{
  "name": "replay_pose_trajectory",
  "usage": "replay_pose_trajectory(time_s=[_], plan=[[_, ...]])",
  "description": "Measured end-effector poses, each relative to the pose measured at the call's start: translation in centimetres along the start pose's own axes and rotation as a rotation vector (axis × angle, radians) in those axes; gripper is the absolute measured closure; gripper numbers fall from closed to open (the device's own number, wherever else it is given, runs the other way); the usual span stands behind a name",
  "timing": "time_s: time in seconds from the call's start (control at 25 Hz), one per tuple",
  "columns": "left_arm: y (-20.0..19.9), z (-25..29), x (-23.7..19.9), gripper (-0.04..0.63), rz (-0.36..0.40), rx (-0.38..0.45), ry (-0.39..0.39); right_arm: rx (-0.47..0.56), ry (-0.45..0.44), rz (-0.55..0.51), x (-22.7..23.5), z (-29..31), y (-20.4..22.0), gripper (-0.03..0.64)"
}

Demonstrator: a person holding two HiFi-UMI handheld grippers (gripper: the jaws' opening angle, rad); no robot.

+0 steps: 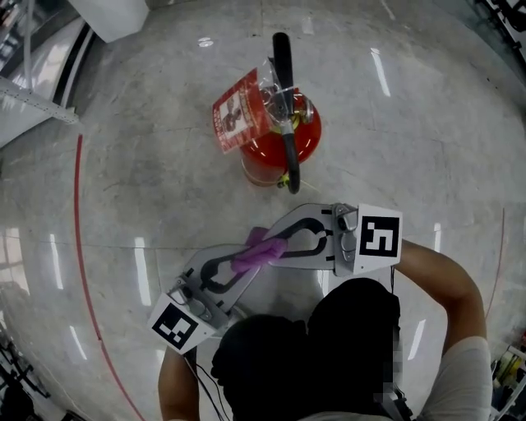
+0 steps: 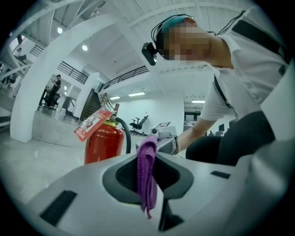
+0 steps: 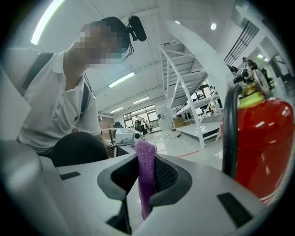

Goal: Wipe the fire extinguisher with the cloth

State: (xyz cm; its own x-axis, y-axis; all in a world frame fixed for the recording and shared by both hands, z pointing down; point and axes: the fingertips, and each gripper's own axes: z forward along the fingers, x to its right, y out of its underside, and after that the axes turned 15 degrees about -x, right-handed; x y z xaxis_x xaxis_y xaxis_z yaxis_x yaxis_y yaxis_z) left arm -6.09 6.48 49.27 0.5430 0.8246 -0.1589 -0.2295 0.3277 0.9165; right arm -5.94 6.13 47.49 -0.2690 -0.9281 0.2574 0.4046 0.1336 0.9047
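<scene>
A red fire extinguisher (image 1: pixel 279 140) stands upright on the polished floor, with a black hose (image 1: pixel 285 107) and a red-and-white tag (image 1: pixel 237 111). It also shows in the left gripper view as the extinguisher (image 2: pixel 103 143), and close at the right of the right gripper view as the extinguisher (image 3: pixel 262 147). A small purple cloth (image 1: pixel 261 251) is bunched between both grippers, just in front of the extinguisher. My left gripper (image 1: pixel 249 263) is shut on the cloth (image 2: pixel 146 175). My right gripper (image 1: pixel 278 247), facing it, is shut on the same cloth (image 3: pixel 145 177).
A red line (image 1: pixel 80 247) curves across the grey floor at the left. White shelving (image 1: pixel 33 107) and a white box (image 1: pixel 111 16) stand at the upper left. The person's dark knees (image 1: pixel 312 353) are right below the grippers.
</scene>
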Motion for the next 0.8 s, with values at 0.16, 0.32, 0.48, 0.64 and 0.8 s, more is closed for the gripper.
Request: replay_pose_trajectory(time_s=[0.16,0.32,0.48,0.64,0.8], plan=[[-0.6,0.0,-1.5,0.538,0.009,0.007,-0.112,0.039,0.089,0.014,1.5,-0.2,-0.5,0.554],[0.0,0.1,-2.2,0.538,-0.038,0.005,-0.124,0.057,0.126,0.015,2.2,-0.5,-0.5,0.545],[0.2,-1.2,-4.2,0.54,-0.13,0.056,-0.181,0.081,0.179,0.017,3.0,-1.8,-0.3,0.523],[0.1,-2.5,-7.7,0.54,-0.161,0.118,-0.381,0.096,0.23,0.025,3.5,-2.6,0.0,0.522],[1.1,-2.8,-10.7,0.54,-0.184,0.06,-0.639,0.091,0.285,0.026,3.7,-2.8,0.3,0.523]])
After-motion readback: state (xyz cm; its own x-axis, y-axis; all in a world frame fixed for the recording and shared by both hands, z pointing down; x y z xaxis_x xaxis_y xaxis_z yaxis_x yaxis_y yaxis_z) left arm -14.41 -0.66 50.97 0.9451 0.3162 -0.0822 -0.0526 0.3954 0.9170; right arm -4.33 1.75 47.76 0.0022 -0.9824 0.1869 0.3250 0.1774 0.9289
